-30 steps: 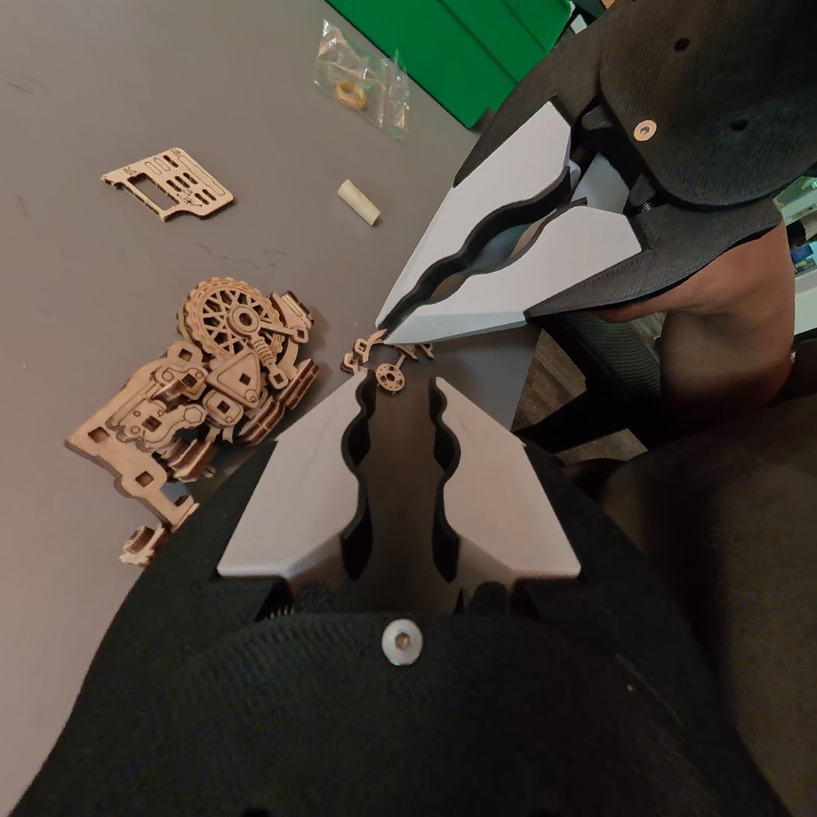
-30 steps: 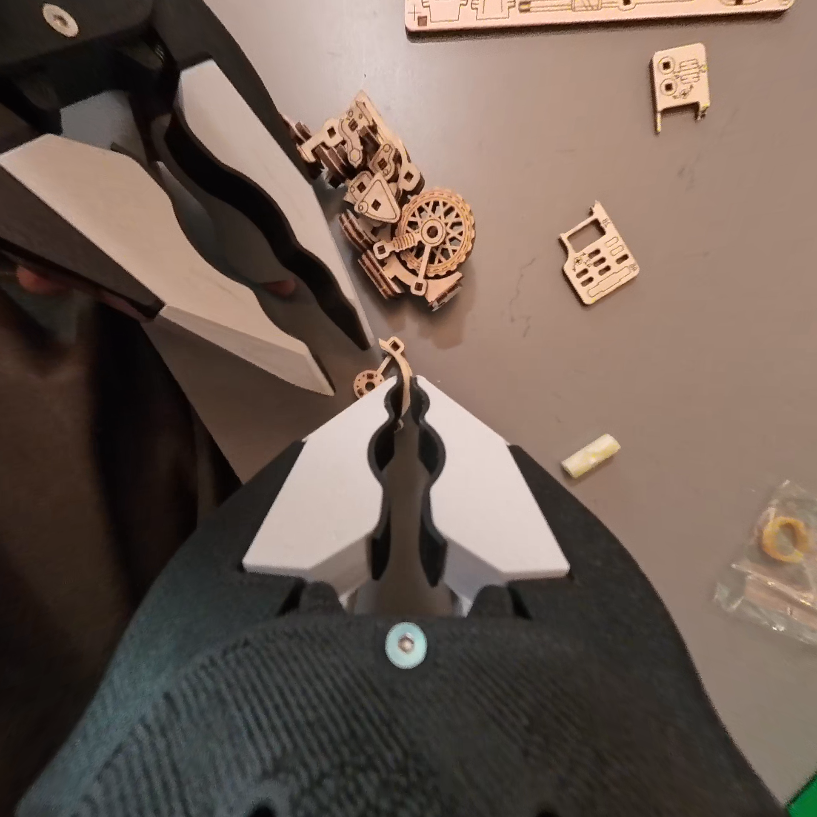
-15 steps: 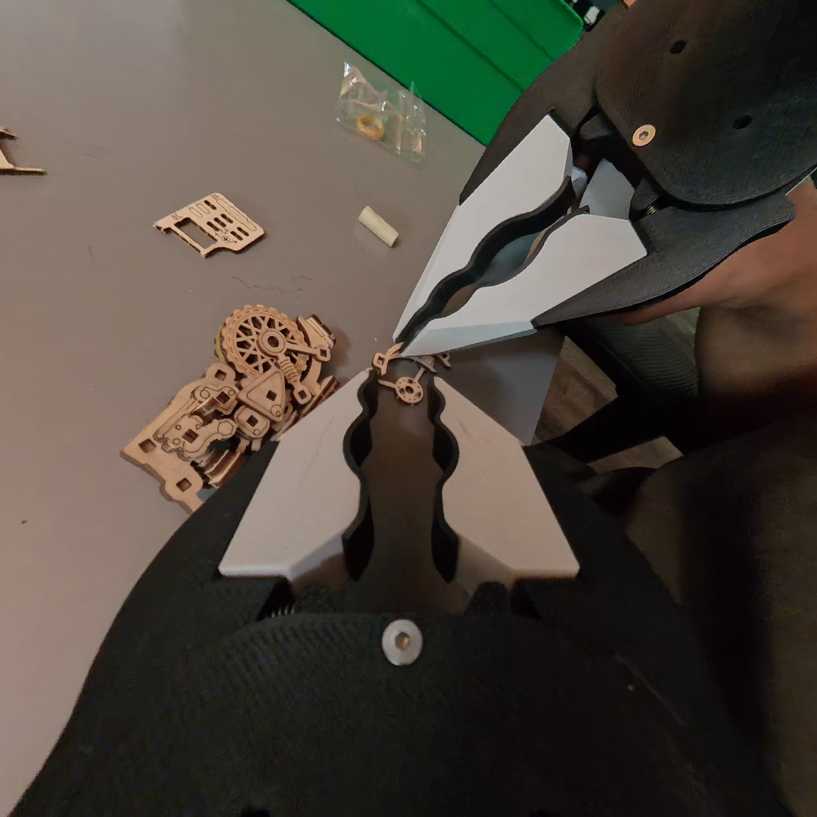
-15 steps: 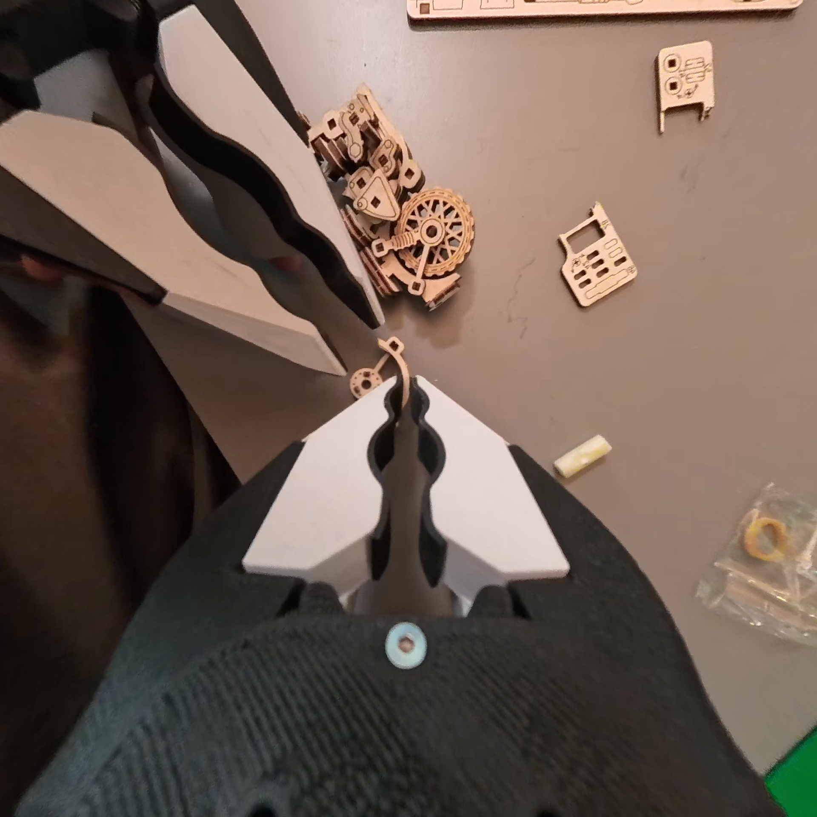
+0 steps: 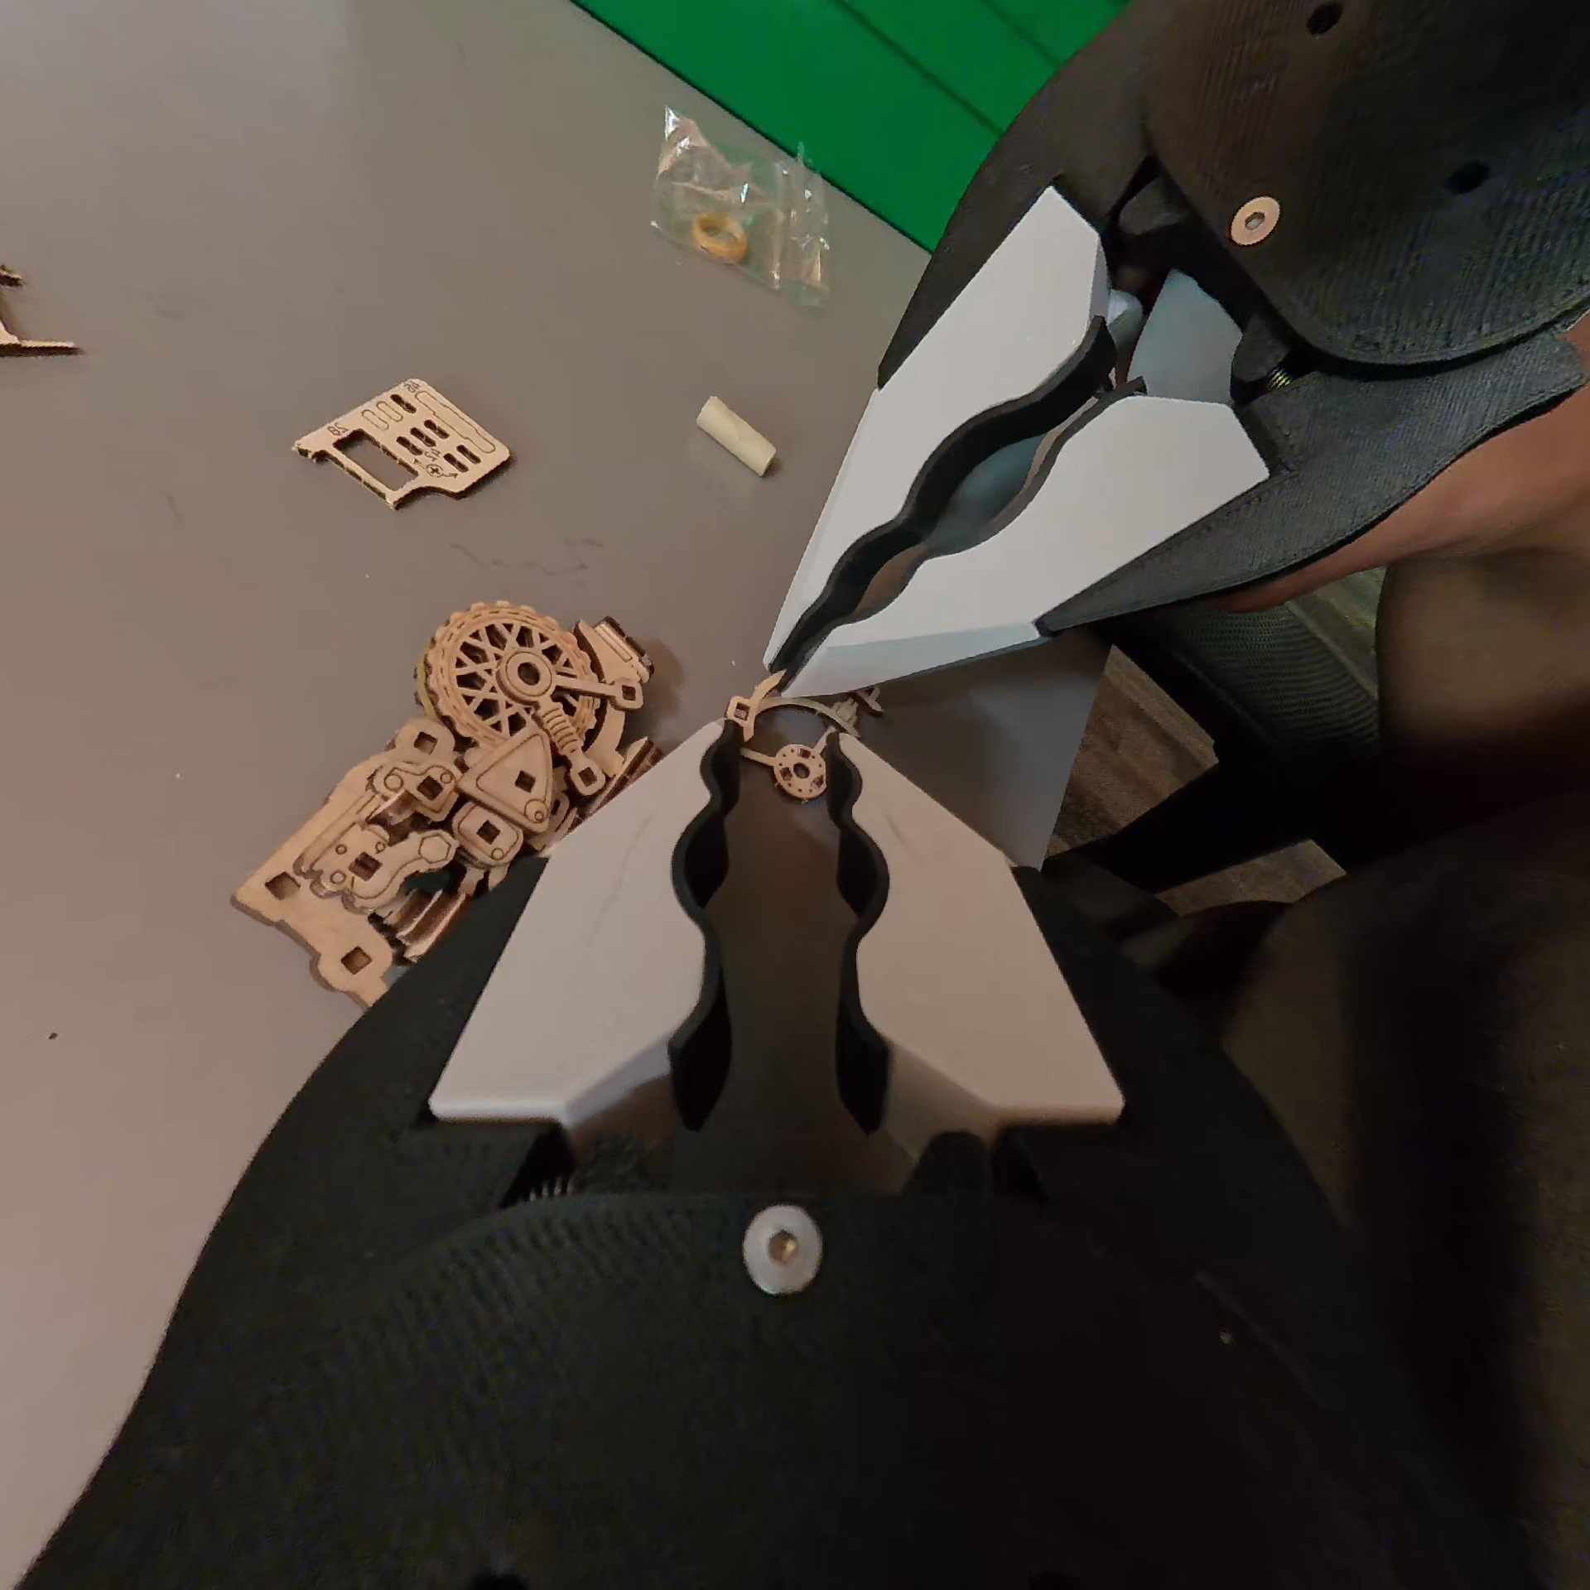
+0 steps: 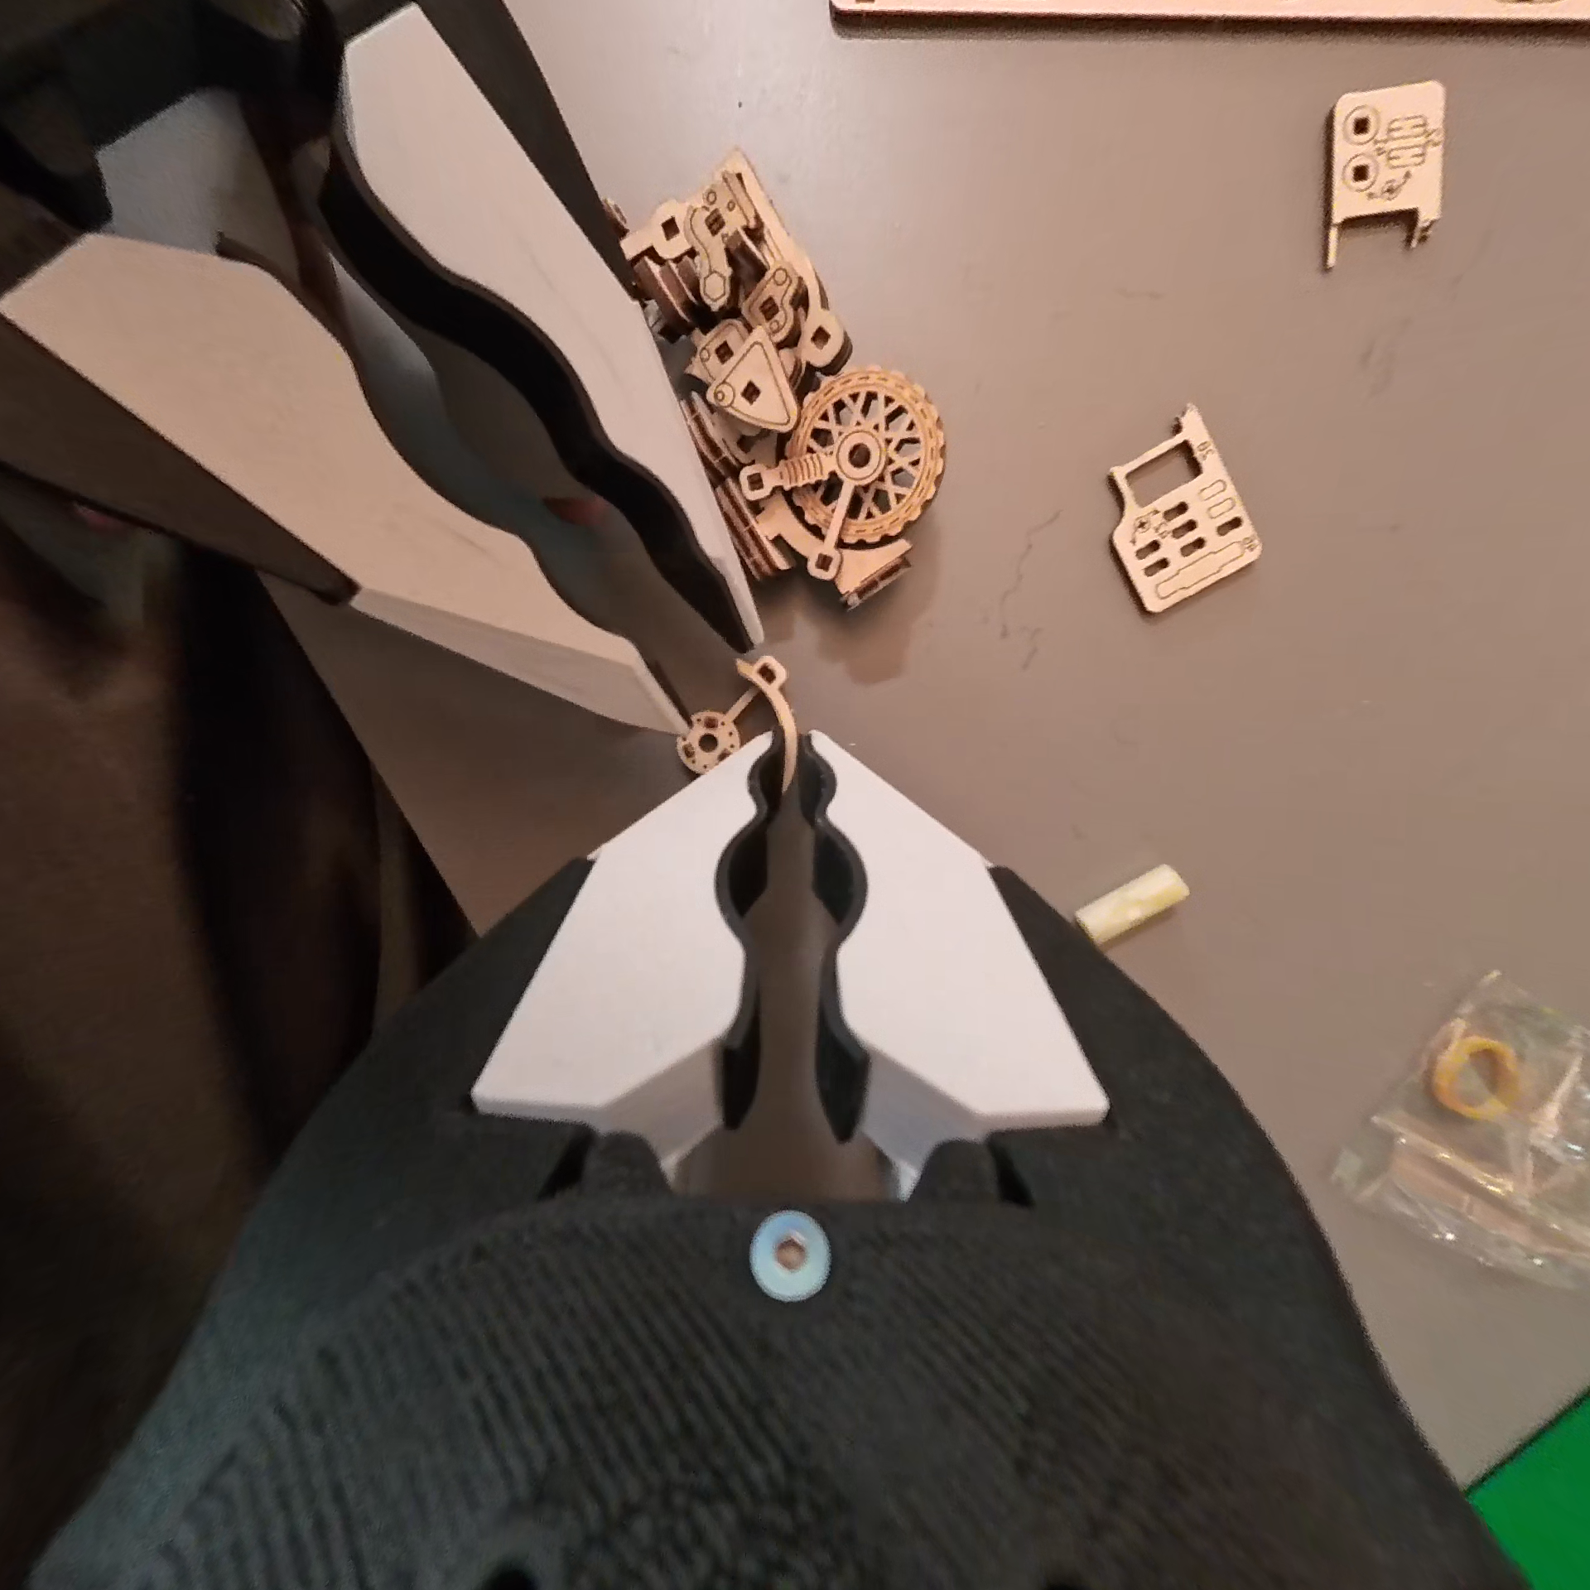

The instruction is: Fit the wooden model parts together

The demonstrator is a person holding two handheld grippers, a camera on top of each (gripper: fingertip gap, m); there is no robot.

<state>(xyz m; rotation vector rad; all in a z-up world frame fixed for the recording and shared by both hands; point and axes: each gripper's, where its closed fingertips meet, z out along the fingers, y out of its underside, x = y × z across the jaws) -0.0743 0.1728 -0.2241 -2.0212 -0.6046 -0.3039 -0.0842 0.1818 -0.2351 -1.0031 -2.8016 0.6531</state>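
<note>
A flat matte grey tabletop [image 5: 258, 215] fills most of both views, faintly scuffed. A bright green panel [image 5: 843, 77] runs past its far edge. Beyond the table's near corner shows brownish wood-grain flooring [image 5: 1144, 774], with a dark mesh chair seat [image 5: 1273, 680]

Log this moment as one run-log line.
right gripper: shut on curved wooden part | left gripper: open, closing in | wooden model: on table, untouched
</note>
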